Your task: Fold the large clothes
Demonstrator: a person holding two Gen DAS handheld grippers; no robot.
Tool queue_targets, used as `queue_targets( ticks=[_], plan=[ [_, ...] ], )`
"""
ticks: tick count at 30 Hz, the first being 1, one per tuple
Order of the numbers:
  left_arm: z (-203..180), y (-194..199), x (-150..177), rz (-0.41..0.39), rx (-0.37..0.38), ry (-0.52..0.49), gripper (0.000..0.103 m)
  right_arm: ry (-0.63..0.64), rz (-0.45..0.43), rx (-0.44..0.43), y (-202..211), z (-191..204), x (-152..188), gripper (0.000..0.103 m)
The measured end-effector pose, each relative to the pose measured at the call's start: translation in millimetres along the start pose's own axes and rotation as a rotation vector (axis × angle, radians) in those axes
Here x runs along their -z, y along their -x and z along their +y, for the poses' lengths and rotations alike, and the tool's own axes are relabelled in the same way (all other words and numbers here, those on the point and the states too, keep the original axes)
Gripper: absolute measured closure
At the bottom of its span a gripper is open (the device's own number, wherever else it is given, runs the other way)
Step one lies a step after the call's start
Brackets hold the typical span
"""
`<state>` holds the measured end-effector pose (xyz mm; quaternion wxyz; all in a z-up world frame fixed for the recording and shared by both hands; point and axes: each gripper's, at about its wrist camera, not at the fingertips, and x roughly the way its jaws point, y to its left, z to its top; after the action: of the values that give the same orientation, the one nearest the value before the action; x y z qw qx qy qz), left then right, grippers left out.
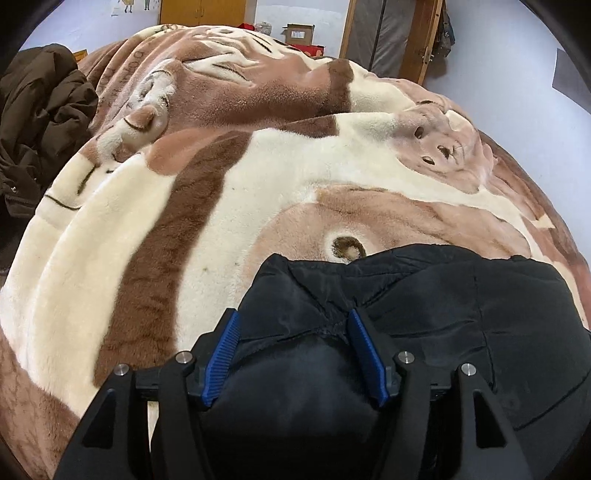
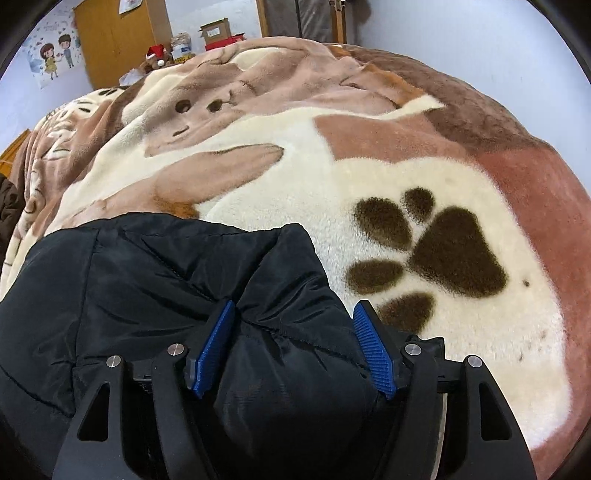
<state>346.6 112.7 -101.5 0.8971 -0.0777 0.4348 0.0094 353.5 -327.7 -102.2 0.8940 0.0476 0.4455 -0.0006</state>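
A black padded jacket [image 1: 443, 295] lies folded on a plush brown and cream blanket [image 1: 295, 166] spread over a bed. My left gripper [image 1: 292, 314] holds the jacket's left end: puffy fabric fills the wide gap between its blue pads [image 1: 221, 354], and creases run to the right pad's tip. In the right wrist view the jacket [image 2: 147, 266] stretches away to the left. My right gripper [image 2: 297, 303] holds its right end, with the fabric bunched between both pads [image 2: 212, 350]. A paw print on the blanket [image 2: 454, 251] lies just right of that end.
A dark brown coat [image 1: 37, 110] is heaped at the bed's left side. Behind the bed stand a wooden wardrobe [image 2: 114, 40], a cardboard box [image 2: 216, 31] and a red Santa hat [image 2: 157, 51]. Pale wall lies to the right of the bed.
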Motion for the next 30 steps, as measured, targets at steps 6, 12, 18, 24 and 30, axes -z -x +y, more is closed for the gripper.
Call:
queue_targets(
  ticks=[6, 12, 18, 24, 30],
  plan=[
    [14.7, 54.3, -0.8, -0.048, 0.032, 0.02, 0.041, 0.019, -0.074, -0.029, 68.5, 1.6, 7.1, 0.037],
    [30.9, 96.9, 48.4, -0.085, 0.051, 0.001, 0.041, 0.056, -0.075, -0.078, 98.8, 2.8, 58.6, 0.046],
    [36.4, 69.0, 65.3, -0.027, 0.058, 0.045, 0.039, 0.044, -0.036, -0.039, 69.2, -2.1, 64.0, 0.047],
    [36.4, 91.2, 62.6, -0.013, 0.055, 0.076, 0.043, 0.043, -0.03, 0.014, 90.8, 2.4, 59.0, 0.047],
    [55.9, 127.3, 77.1, -0.057, 0.003, 0.066, 0.043, 0.095, -0.095, 0.032, 130.2, -0.8, 77.6, 0.047]
  ],
)
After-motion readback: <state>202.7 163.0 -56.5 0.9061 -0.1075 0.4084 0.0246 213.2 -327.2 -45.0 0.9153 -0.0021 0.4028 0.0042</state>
